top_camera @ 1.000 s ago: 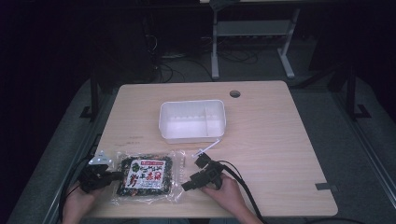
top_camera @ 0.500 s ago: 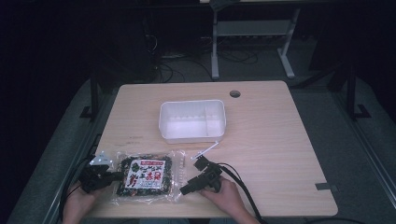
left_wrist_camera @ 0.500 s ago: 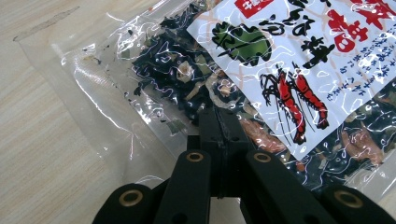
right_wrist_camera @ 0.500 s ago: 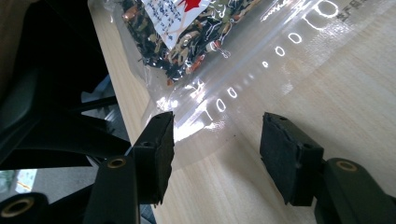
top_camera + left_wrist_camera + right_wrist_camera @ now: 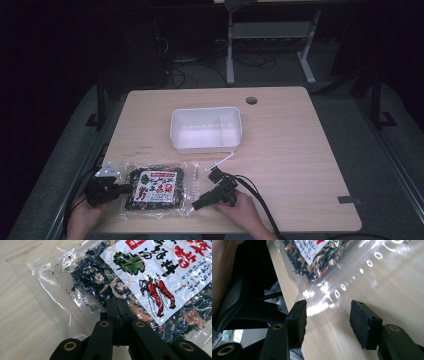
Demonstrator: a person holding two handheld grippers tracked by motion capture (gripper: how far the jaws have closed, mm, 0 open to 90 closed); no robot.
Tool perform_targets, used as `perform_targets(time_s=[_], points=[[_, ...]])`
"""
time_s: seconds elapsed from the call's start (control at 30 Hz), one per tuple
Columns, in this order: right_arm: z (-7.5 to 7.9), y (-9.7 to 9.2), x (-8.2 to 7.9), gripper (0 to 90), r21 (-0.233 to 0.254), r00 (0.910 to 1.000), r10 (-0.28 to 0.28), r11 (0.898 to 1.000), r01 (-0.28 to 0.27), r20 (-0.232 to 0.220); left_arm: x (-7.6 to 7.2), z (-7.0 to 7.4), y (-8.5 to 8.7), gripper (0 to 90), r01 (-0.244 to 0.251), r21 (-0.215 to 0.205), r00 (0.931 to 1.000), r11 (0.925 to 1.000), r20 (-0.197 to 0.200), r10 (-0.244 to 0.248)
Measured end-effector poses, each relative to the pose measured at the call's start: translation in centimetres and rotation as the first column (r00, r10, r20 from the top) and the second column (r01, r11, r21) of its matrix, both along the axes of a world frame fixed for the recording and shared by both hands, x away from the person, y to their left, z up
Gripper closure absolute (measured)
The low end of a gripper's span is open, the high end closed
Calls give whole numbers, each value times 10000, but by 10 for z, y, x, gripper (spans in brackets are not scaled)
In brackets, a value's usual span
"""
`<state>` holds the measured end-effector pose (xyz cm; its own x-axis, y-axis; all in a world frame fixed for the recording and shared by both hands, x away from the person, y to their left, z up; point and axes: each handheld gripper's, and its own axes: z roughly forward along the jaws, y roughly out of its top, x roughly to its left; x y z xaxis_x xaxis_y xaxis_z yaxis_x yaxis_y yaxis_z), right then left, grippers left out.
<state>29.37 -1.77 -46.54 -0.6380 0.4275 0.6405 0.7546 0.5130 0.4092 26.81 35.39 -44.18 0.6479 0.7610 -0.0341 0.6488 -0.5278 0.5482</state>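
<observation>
A clear bag of dark dried seaweed mix [image 5: 156, 187] with a white and red label lies flat near the table's front edge. My left gripper [image 5: 122, 189] is shut on the bag's left side. In the left gripper view the closed jaws [image 5: 117, 305] pinch the plastic beside the label on the bag [image 5: 140, 277]. My right gripper [image 5: 198, 203] sits at the bag's near right corner, with its jaws apart. In the right gripper view the bag's clear edge [image 5: 317, 300] reaches between the two pads [image 5: 298, 317]. The pads of the right gripper [image 5: 329, 320] do not press on it, and the jaws have just been closing.
A white, empty two-compartment tray [image 5: 206, 129] stands at mid table behind the bag. A thin white stick [image 5: 222, 161] lies between tray and right gripper. A cable hole [image 5: 251, 100] is at the back, and grey tape [image 5: 348, 199] is at the right front. Black cables trail off the front edge.
The right gripper's tip has swung a little nearer the front edge, toward the bag's near right corner. The left gripper and the bag have stayed still.
</observation>
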Motion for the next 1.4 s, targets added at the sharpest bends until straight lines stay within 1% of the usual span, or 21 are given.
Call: perform_targets(time_s=[0.1,0.2,0.27,0.37,0.43,0.57,0.63,0.67,0.73,0.77,0.8,0.83,0.9,1.0,1.07,1.1,1.17,1.23,1.33,1.37,1.4], points=[[-1,-7,-4,470,-53,9998,-17,10000,16,-187,0,0,0,899,5,-17,10000,10000,-1,-5],[-3,-10,-8,478,65,9993,31,10000,-28,-374,0,0,0,899,2,44,10000,10000,9,-2],[-4,-9,-11,482,55,9992,132,9999,-130,-379,0,0,0,899,-3,53,10000,10000,7,3],[-5,-6,-13,491,141,9978,274,9995,-266,-601,0,0,0,899,-7,31,10000,10000,11,7],[-5,-4,-14,495,167,9975,278,9995,-268,-649,0,0,0,899,-6,28,10000,10000,10,6],[-8,1,-14,499,406,9953,327,9987,-291,-907,0,0,0,899,27,-3,10000,10000,2,-27],[-8,2,-14,507,382,9959,327,9988,-296,-838,0,0,0,899,31,-9,10000,10000,2,-31],[-8,3,-14,516,402,9968,224,9990,-194,-764,0,0,0,899,51,3,10000,10000,9,-51],[-8,3,-13,527,451,9966,163,9989,-127,-804,0,0,0,899,64,6,10000,10000,10,-64],[-8,4,-12,544,518,9971,114,9986,-76,-747,0,0,0,899,67,2,10000,10000,21,-67],[-9,5,-12,568,565,9970,45,9984,-2,-767,0,0,0,899,87,23,10000,10000,35,-87],[-11,8,-10,601,592,9978,-48,9982,87,-665,0,0,0,899,148,69,9999,9999,56,-149],[-12,10,-10,655,588,9979,-126,9981,164,-642,0,0,0,899,157,94,9998,9998,74,-157],[-13,11,-10,746,651,9989,-214,9976,241,-419,0,1,-1,899,190,141,9997,9997,116,-192],[-13,9,-10,799,899,9983,-282,9954,328,-516,0,1,-2,898,295,234,9993,9993,206,-300],[-12,8,-10,816,959,9984,-321,9947,364,-466,0,2,-2,898,328,232,9992,9992,241,-333],[-10,6,-11,839,903,9991,-338,9953,361,-259,0,3,-2,898,327,145,9989,9994,334,-332],[-7,2,-13,850,853,9992,-394,9955,400,-84,-1,6,-2,897,380,-157,9985,9992,402,-373],[-2,-8,-14,872,1024,9982,-592,9930,583,57,-2,9,-3,896,471,-447,9977,9979,499,-449],[0,-12,-14,880,1061,9975,-700,9920,685,101,-2,10,-4,860,464,-556,9978,9974,503,-436],[0,-12,-14,880,1061,9975,-700,9920,685,101,-2,10,-4,838,464,-556,9978,9974,503,-436]])
